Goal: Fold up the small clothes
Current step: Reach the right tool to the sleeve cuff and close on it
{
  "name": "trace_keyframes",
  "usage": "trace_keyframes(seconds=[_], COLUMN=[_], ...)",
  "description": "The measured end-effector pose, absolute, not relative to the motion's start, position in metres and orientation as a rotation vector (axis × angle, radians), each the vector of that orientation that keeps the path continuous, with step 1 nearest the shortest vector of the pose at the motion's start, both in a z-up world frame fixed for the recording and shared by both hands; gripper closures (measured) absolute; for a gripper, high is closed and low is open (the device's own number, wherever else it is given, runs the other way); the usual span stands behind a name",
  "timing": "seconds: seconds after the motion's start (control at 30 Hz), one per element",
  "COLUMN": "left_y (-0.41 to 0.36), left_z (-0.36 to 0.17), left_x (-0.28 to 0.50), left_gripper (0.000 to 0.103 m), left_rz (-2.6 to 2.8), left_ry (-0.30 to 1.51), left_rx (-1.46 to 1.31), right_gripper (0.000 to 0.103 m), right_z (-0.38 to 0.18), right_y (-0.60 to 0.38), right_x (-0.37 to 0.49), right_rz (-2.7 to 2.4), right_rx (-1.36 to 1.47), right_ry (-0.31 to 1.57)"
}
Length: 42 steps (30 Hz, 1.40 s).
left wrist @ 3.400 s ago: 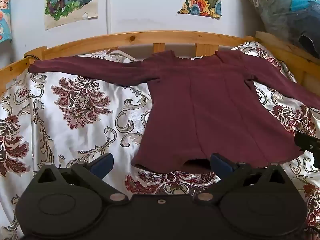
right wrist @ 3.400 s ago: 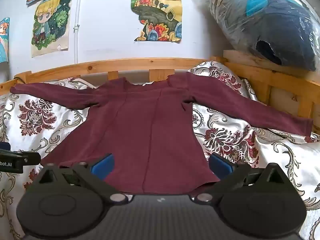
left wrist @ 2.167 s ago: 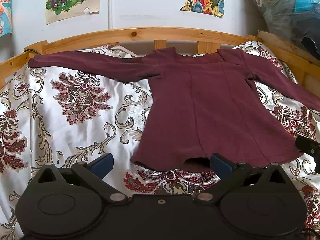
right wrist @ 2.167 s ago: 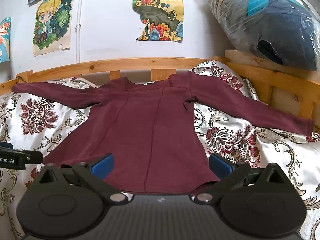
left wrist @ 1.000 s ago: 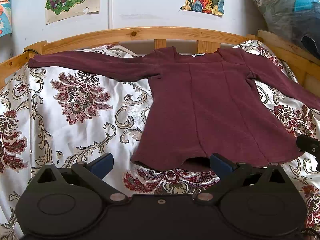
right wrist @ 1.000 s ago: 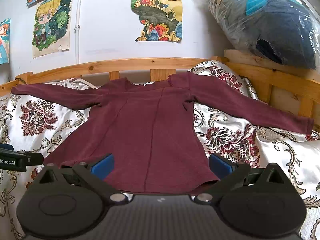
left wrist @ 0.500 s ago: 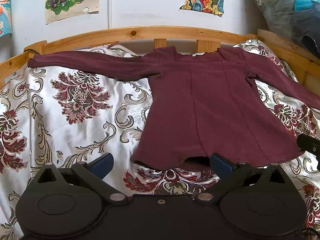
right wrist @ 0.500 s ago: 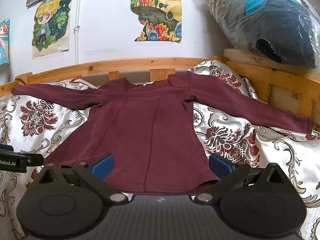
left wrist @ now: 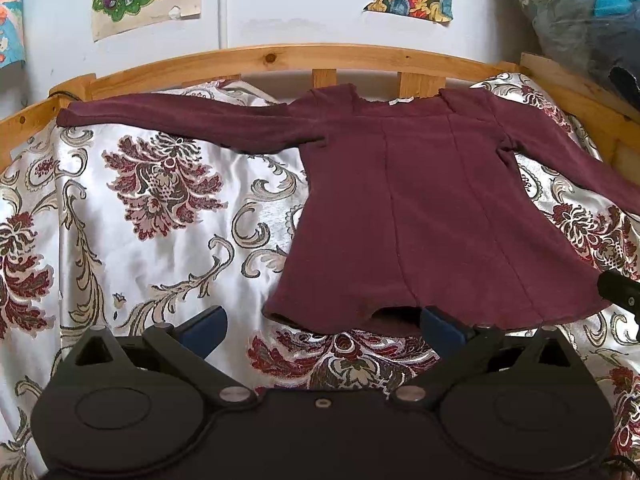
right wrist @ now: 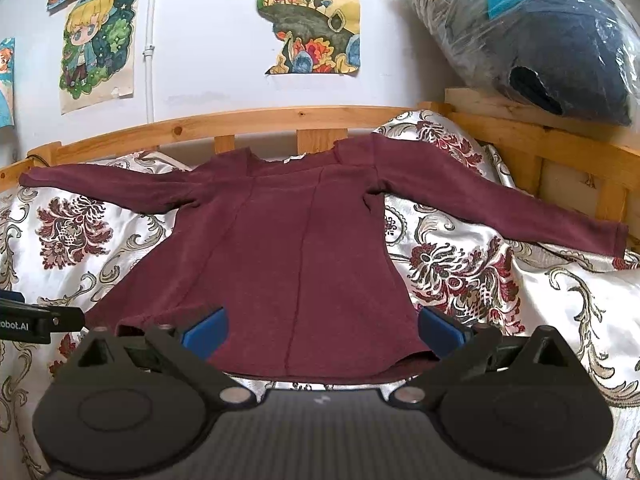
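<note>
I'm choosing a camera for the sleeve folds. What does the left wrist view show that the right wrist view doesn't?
Only left wrist: more bare bedspread beside the top's left sleeve. Only right wrist: the right sleeve's cuff and the whole bagged bundle. Both: the maroon top lying flat, the wooden bed rail, and an open claw, left and right.

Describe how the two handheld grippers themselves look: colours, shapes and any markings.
Both are matte black with two round discs, angled linkage arms with silver pivot pins, and blue finger pads. The left gripper has a smooth body; the right gripper has a ribbed grey one. White lettering ending "obot.AI" marks the left gripper's side.
</note>
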<state>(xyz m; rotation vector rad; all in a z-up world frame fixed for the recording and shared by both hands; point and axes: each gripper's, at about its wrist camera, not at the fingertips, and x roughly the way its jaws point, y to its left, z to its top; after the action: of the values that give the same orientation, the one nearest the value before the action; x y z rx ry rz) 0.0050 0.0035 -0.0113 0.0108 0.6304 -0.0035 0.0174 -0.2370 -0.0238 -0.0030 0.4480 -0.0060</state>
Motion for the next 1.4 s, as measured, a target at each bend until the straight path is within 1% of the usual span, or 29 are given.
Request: trace_keyframes(seconds=[0.17,0.37,0.5,0.63,0.67,0.77,0.93,1.0,1.13,1.17,1.2,1.27,1.37,1.4], left_y=[0.002,0.000,-0.010,-0.024,-0.027,-0.030,-0.016,-0.014,-0.009,-0.008,-0.007,-0.006,-0.006,-0.007], left_z=[-0.015,-0.014,-0.004,0.000,-0.002,-0.007,-0.028,-0.034,-0.037,-0.037,-0.038,-0.040,-0.042,-0.043], left_x=[0.011,0.032,0.056,0.086,0.094,0.116,0.127,0.132,0.136,0.136,0.136,0.137,0.136,0.136], left_gripper=[0.001,0.001,0.001,0.001,0.001,0.001,0.001,0.001,0.001,0.001,0.001,0.001,0.001,0.001], left_rz=[0.013,0.037,0.016,-0.017,-0.021,-0.032,-0.033,-0.033,-0.023,-0.024,-0.024,-0.022,-0.021,-0.017], left_ry=[0.648,0.674,0.664,0.612,0.601,0.615,0.622,0.648,0.617,0.613,0.614,0.621,0.634,0.638], left_rx=[0.016,0.041,0.083,0.140,0.146,0.130,0.051,0.064,0.079,0.083,0.086,0.087,0.095,0.102], right_gripper=[0.000,0.000,0.000,0.000,0.000,0.000,0.000,0.000,0.000,0.003,0.008,0.012,0.025,0.025], right_z=[-0.024,-0.018,-0.009,-0.001,-0.001,0.001,0.006,0.008,0.004,0.002,-0.001,-0.006,-0.016,-0.018], right_y=[-0.248,-0.282,-0.320,-0.375,-0.390,-0.426,-0.471,-0.490,-0.524,-0.533,-0.537,-0.550,-0.566,-0.570], right_x=[0.018,0.030,0.042,0.057,0.062,0.079,0.092,0.101,0.125,0.130,0.133,0.143,0.155,0.156], right_rz=[-0.064,-0.124,-0.169,-0.251,-0.279,-0.319,-0.474,-0.503,-0.559,-0.574,-0.593,-0.633,-0.699,-0.705], right_rx=[-0.001,0.050,0.083,0.151,0.173,0.194,0.148,0.178,0.274,0.290,0.299,0.329,0.372,0.386], right_ry=[0.418,0.390,0.348,0.318,0.318,0.403,0.391,0.400,0.422,0.422,0.420,0.433,0.456,0.455])
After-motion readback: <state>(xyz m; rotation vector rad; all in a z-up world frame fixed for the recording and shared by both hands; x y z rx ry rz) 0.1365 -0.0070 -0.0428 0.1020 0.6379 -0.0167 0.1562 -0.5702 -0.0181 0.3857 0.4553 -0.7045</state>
